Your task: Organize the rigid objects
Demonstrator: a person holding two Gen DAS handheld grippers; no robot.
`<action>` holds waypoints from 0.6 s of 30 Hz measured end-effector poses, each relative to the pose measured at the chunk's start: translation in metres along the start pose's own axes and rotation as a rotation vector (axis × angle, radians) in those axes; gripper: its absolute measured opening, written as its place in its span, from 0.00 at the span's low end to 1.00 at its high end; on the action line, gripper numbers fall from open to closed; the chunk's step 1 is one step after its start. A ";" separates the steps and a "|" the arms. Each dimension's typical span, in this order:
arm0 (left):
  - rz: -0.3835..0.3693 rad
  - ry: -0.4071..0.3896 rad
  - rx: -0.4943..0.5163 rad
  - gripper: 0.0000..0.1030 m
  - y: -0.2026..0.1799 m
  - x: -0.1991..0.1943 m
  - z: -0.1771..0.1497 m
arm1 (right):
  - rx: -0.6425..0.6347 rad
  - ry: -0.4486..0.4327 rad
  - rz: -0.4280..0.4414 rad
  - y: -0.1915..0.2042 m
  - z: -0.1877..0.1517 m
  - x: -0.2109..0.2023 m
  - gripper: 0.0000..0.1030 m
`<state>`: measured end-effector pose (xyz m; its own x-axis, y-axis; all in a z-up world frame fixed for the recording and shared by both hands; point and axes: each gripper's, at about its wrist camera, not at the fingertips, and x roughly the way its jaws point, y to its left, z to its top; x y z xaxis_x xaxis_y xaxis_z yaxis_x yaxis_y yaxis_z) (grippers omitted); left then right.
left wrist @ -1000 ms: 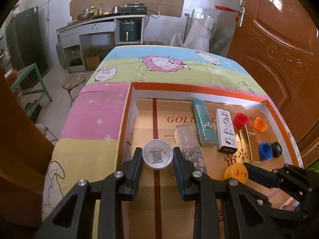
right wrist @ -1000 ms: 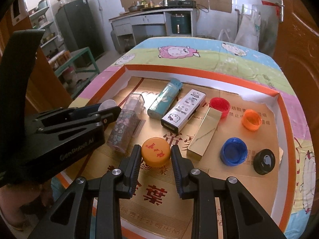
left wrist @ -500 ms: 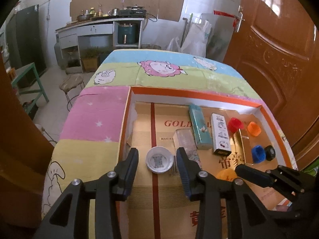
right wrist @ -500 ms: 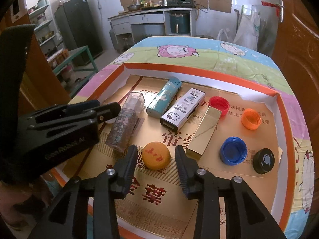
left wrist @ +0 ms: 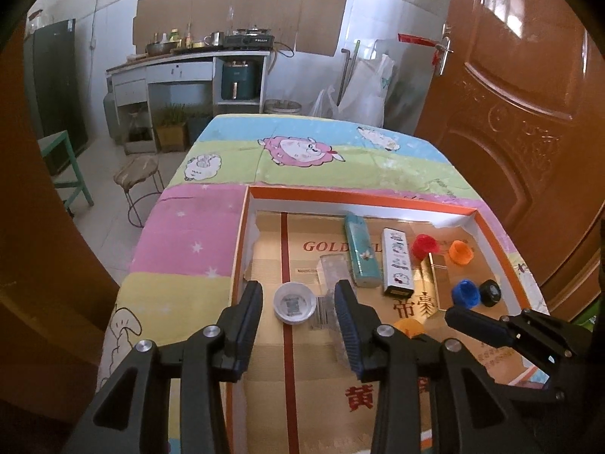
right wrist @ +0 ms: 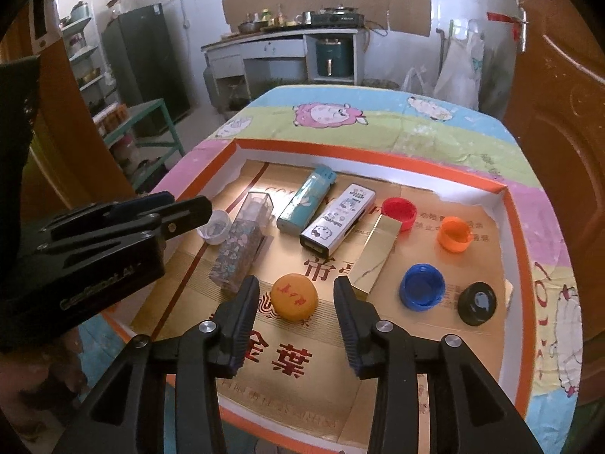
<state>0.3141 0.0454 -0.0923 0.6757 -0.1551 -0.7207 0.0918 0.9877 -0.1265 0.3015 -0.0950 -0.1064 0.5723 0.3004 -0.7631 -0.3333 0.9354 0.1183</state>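
Left gripper [left wrist: 298, 308] open, jaws just widened, straddling the white cap [left wrist: 294, 302] without touching it; cap mouth-up near the left wall of the cardboard tray [left wrist: 495, 227]. Right gripper [right wrist: 296, 304] open too, jaws just parted, clear of the yellow cap [right wrist: 294, 296] lying top-up toward the tray's near edge.

Both caps likely light, stiff plastic, smooth-sided, apt to skid or pop out if pinched off-centre; best taken across the rim.

Left view hides most of the yellow cap behind its own finger. Right view shows it whole, but only part of the white cap.
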 end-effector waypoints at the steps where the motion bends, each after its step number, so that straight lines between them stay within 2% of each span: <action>1: -0.001 -0.005 0.000 0.38 -0.001 -0.003 0.000 | 0.001 -0.004 -0.006 0.000 -0.001 -0.003 0.41; 7: -0.006 -0.036 -0.002 0.38 -0.006 -0.026 -0.005 | 0.005 -0.035 -0.035 0.001 -0.004 -0.022 0.41; 13: 0.044 -0.076 0.026 0.38 -0.019 -0.053 -0.015 | 0.021 -0.087 -0.076 0.002 -0.011 -0.050 0.41; 18: 0.051 -0.115 0.029 0.38 -0.029 -0.079 -0.026 | 0.042 -0.122 -0.101 0.003 -0.020 -0.074 0.41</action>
<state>0.2392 0.0283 -0.0489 0.7594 -0.1029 -0.6424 0.0750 0.9947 -0.0707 0.2431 -0.1183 -0.0620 0.6889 0.2223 -0.6899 -0.2395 0.9682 0.0728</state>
